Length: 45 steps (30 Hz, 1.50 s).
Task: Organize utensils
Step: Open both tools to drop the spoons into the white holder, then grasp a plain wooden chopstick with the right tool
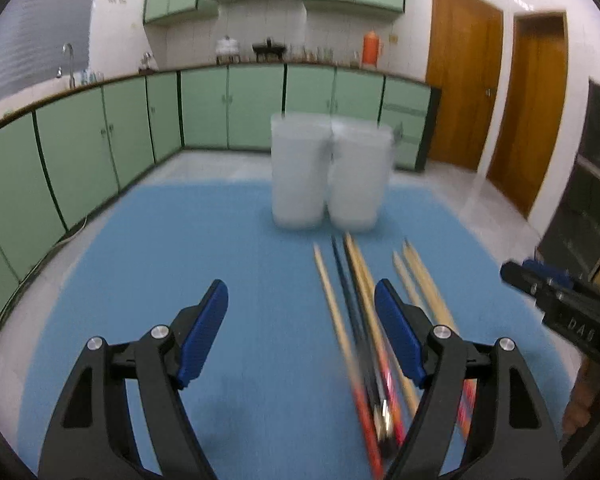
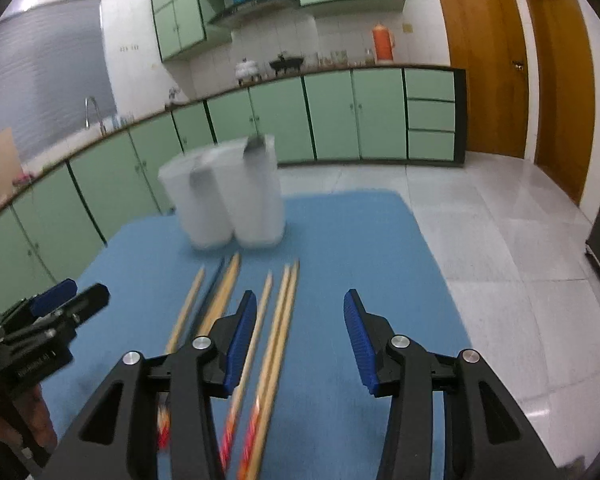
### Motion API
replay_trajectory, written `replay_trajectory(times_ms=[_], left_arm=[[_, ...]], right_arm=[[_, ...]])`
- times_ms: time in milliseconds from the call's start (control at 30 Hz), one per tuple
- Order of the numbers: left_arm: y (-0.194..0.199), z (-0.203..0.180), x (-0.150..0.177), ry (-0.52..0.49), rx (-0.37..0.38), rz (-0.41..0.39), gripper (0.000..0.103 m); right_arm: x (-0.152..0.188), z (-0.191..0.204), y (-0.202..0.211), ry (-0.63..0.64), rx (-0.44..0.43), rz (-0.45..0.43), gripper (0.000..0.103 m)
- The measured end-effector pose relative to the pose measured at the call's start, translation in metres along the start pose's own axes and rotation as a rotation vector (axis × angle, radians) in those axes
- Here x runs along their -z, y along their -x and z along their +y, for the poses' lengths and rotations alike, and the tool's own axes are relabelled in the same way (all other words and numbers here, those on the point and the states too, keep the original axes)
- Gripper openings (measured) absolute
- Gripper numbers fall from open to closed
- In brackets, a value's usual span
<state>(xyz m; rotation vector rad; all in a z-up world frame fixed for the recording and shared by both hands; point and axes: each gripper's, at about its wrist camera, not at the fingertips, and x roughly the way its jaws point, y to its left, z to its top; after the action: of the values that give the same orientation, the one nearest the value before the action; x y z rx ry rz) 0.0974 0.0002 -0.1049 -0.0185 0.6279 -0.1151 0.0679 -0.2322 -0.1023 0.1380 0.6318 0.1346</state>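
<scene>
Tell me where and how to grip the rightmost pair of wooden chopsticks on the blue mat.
Grip the rightmost wooden pair mid-shaft, coming from above with the right gripper and its fingers either side. The sticks lie flat on the blue mat, lengthwise toward the containers, so a crosswise pinch should catch both.

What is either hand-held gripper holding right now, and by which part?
Nothing. The left hand-held gripper and right hand-held gripper are both open above the chopsticks.

Pale green cabinets [image 2: 332, 116] line white walls [image 1: 416, 20] above and below a dark-edged counter [image 1: 260, 65] — two wooden doors [image 2: 484, 60] at right, grey tiled floor [image 2: 500, 240], a tap [image 1: 69, 60] at left.
</scene>
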Motion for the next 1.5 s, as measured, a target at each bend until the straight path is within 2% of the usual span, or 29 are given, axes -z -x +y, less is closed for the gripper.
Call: replay_trajectory(times_ms=[133,267,367,533,700,900,1100,1267,1367,1500], left_arm=[[0.008,0.002,0.035,-0.019,0.006,0.079,0.073],[0.010,0.003,0.047,-0.022,0.008,0.118,0.073],[0.007,0.007,0.045,-0.016,0.001,0.127,0.071],[0.009,0.006,0.048,-0.010,-0.012,0.127,0.065],[0.019,0.002,0.052,-0.018,-0.012,0.134,0.065],[0.019,-0.007,0.068,-0.039,-0.004,0.190,0.065],[0.016,-0.011,0.073,-0.055,-0.006,0.201,0.065],[0.013,-0.011,0.073,-0.057,-0.010,0.201,0.067],[0.011,-0.003,0.071,-0.029,-0.035,0.209,0.066],[0.011,0.013,0.067,0.031,-0.056,0.217,0.064]], right_arm=[[0.028,0.005,0.010,0.002,-0.017,0.051,0.044],[0.041,0.005,0.008,-0.004,-0.038,0.096,0.038],[0.046,0.007,0.004,0.003,-0.036,0.119,0.033],[0.047,0.007,0.006,0.011,-0.035,0.122,0.029],[0.055,0.008,0.015,0.014,-0.040,0.136,0.027],[0.072,0.014,0.025,0.045,-0.050,0.182,0.027],[0.079,0.015,0.019,0.042,-0.046,0.209,0.022],[0.077,0.017,0.014,0.047,-0.017,0.197,0.018],[0.074,0.009,0.013,0.013,-0.001,0.192,0.017],[0.072,0.000,0.020,-0.026,-0.041,0.174,0.018]])
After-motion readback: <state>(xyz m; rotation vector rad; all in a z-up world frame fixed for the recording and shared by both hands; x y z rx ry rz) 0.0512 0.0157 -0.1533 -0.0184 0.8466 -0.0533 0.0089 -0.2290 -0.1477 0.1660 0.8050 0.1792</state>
